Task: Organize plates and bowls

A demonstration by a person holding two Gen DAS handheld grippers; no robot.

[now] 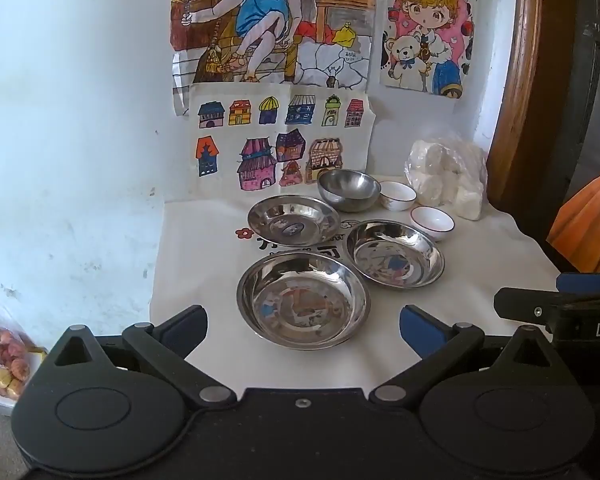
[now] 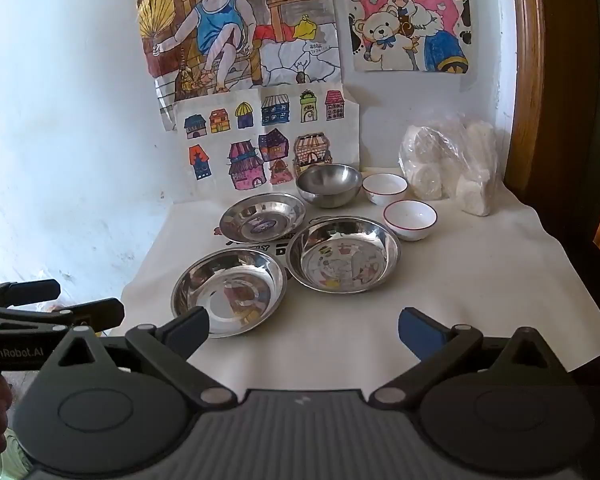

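Three shallow steel plates lie apart on a white cloth (image 1: 480,276): a near plate (image 1: 303,300) (image 2: 229,292), a right plate (image 1: 394,254) (image 2: 344,254) and a far plate (image 1: 293,220) (image 2: 263,217). Behind them stand a steel bowl (image 1: 349,190) (image 2: 329,185) and two white bowls with dark rims, one at the back (image 1: 397,195) (image 2: 384,188) and one nearer (image 1: 432,223) (image 2: 410,219). My left gripper (image 1: 304,326) hovers open just short of the near plate, holding nothing. The right gripper (image 2: 304,330) is also open and empty, near the cloth's front edge.
A clear plastic bag of white lumps (image 1: 446,178) (image 2: 452,168) sits at the back right corner. Coloured drawings (image 1: 284,140) hang on the wall behind. A wooden frame (image 1: 516,80) bounds the right side. A bag of snacks (image 1: 4,364) lies low at the left.
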